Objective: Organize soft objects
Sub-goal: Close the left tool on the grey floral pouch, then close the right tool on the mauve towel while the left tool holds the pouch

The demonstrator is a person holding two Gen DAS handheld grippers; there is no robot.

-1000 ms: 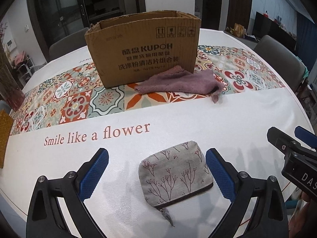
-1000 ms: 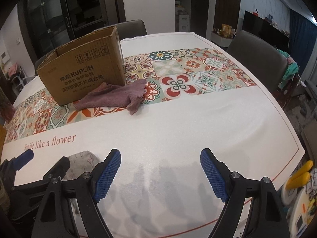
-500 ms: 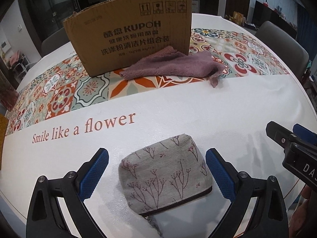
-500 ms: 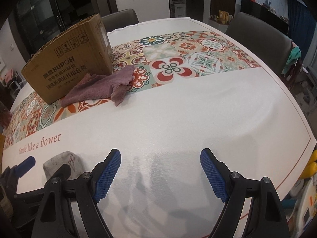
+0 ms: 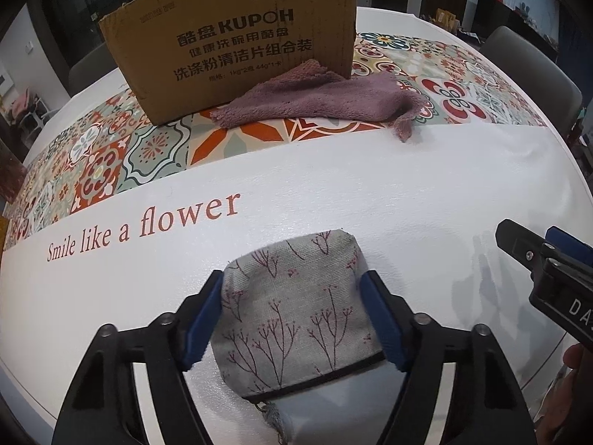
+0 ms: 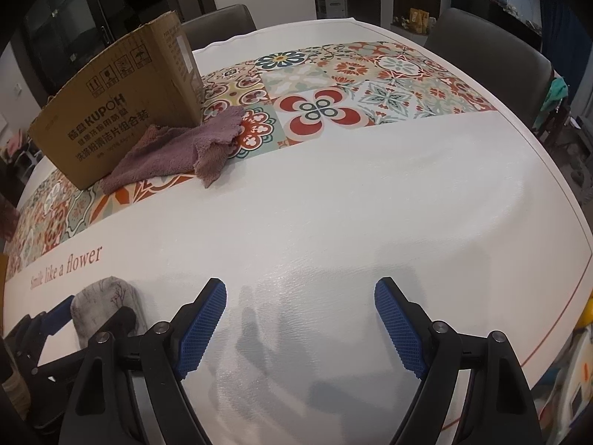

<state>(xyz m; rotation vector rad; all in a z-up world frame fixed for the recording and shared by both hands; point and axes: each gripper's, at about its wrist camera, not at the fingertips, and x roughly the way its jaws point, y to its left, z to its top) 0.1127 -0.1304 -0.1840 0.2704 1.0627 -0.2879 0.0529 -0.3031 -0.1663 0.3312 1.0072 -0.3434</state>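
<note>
The left gripper (image 5: 292, 315) is seen with its jaws closing around a small grey fabric pouch (image 5: 296, 315); the blue pads (image 5: 381, 326) sit against the pouch's two short sides, and whether they already press hard enough to hold it cannot be told for certain, though contact appears to have been made. The pouch lies flat on the white tablecloth (image 5: 370, 193), directly between the fingers, with its dark zipper edge and a small tassel (image 5: 274, 415) on the side nearest the camera.

The pouch is judged to be light and soft, likely to buckle in the middle when squeezed; its woven cloth should give the ribbed pads good friction, so slipping is thought unlikely. A hold across the body, as is being taken, seems sound; the tassel would be a poor place to grip.

Beyond the fingertips, the printed words are passed, then a crumpled purple towel (image 5: 318, 100) is found well ahead, resting against the front of an open cardboard box (image 5: 237, 40), which is probably where soft things are to be gathered.

To the right of the pouch, the right gripper (image 6: 300, 330) hovers over bare cloth with its jaws spread wide and nothing between them.
</note>
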